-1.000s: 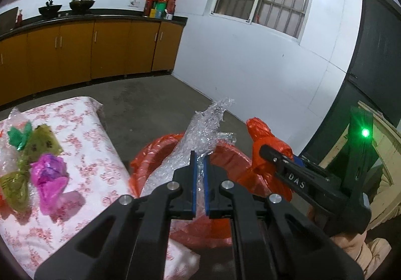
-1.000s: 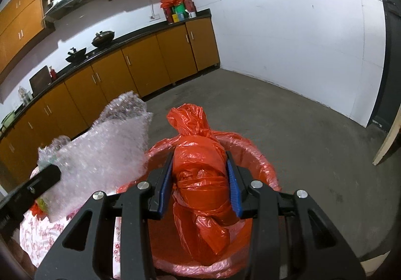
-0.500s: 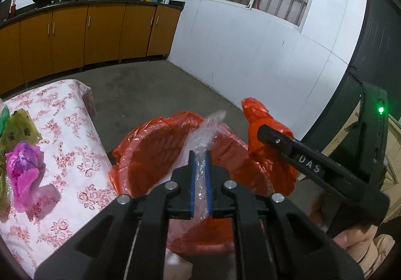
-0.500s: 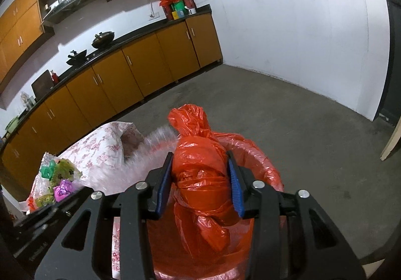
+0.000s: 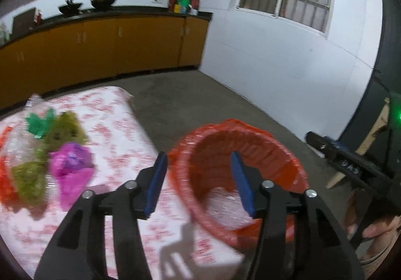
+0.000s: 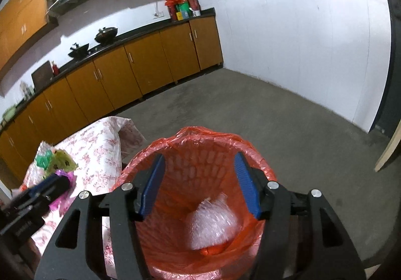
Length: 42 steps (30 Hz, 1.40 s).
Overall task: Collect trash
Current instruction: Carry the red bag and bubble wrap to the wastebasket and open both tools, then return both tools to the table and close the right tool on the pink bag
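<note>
A bin lined with an orange bag (image 5: 263, 144) (image 6: 200, 144) stands beside the table. Clear bubble wrap (image 6: 213, 224) (image 5: 225, 207) lies inside it, on top of a crumpled orange bag (image 6: 213, 251). My left gripper (image 5: 198, 179) is open and empty above the bin's left rim. My right gripper (image 6: 199, 184) is open and empty right above the bin. More trash sits on the table: a pink wrapper (image 5: 72, 164) (image 6: 60, 173), green and olive wrappers (image 5: 50, 127) (image 6: 55, 158), and clear plastic.
The table has a floral pink cloth (image 5: 120, 114) (image 6: 100, 139), left of the bin. Orange kitchen cabinets (image 6: 125, 71) line the far wall. Grey concrete floor (image 6: 275, 114) spreads beyond the bin. A wooden piece (image 5: 373, 139) leans at the right.
Both grippers opened. The bubble wrap left my left gripper and the orange bag left my right gripper; both now lie in the bin. My left gripper swung left toward the table.
</note>
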Motion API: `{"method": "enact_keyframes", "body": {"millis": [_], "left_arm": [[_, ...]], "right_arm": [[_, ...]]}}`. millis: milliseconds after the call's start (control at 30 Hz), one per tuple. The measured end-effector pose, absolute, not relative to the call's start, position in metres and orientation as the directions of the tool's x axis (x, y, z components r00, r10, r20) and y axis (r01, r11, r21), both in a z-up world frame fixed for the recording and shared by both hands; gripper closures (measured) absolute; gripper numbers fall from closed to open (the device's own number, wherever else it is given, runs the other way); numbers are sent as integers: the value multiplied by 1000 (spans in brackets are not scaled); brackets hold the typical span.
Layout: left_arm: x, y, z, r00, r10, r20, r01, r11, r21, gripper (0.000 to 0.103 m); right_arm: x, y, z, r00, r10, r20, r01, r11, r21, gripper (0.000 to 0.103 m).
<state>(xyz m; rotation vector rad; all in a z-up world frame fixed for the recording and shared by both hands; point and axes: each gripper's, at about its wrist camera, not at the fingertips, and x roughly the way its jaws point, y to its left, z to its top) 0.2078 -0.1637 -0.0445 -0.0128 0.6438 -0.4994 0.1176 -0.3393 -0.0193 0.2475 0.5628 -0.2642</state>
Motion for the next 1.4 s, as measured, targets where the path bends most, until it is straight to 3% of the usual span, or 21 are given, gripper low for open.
{"method": "enact_keyframes", "body": {"millis": [467,733,867,1000,1400], "left_arm": [[176,-19,-32,871,-93,-483,109,994,5,26],[170,67,-38,877,93,-472,-91,995,26,22],[166,101,-44,866,136,-481,-149,989,12,21],[165,127,-47,858,167,-486,-192,981,-1,21],[173,163,-62,835,195,-514,-247,968,-34,21]], "right_arm": [[158,-217,-16,841,1,-542,59,994,92,45],[196,-132,-27,822,125,-555,-80,991,105,45],[219,-100,-43,799,148,-583,-105,989,107,44],[238,-77,-62,773,153,-615,-105,988,114,33],[273,-50,-96,705,117,-699,-93,993,72,33]]}}
